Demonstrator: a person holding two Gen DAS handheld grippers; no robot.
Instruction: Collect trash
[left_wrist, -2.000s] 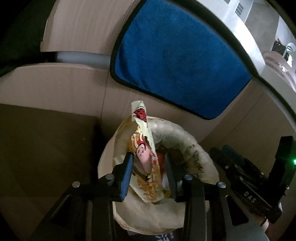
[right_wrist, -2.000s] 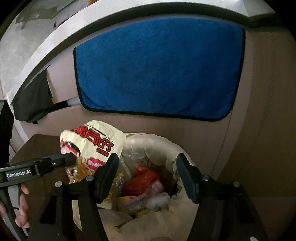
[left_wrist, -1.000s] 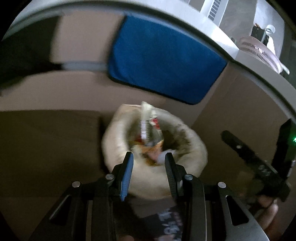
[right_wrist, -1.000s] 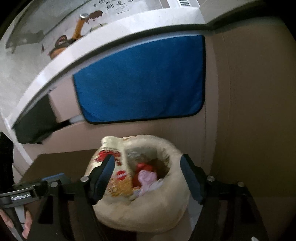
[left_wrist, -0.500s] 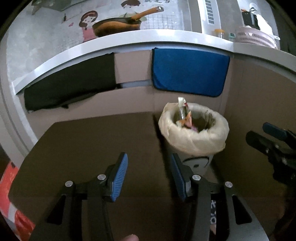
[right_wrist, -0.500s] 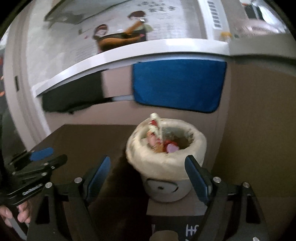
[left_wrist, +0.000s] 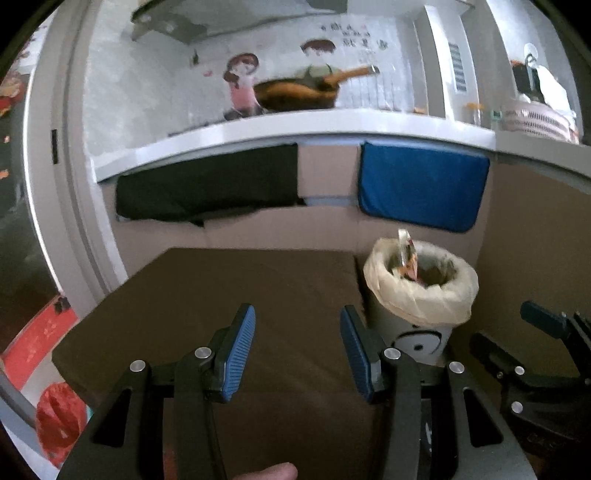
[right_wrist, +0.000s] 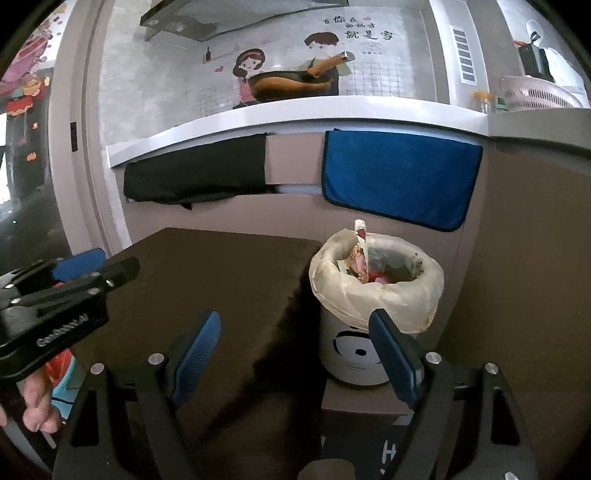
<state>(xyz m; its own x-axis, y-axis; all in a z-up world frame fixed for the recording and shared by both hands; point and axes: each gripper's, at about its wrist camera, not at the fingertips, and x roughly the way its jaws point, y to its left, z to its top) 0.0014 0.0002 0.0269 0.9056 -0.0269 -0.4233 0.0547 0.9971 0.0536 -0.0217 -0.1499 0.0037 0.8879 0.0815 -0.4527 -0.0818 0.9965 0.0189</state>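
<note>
Both my grippers are empty, left gripper (left_wrist: 297, 347) and right gripper (right_wrist: 295, 354) with jaws apart after just opening wider, while the snack wrapper (right_wrist: 359, 247) sticks up out of the lined trash bin (right_wrist: 376, 291) beside the brown table (right_wrist: 221, 280).

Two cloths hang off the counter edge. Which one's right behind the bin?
The blue cloth, directly behind the trash bin; the black cloth hangs farther left.
</note>
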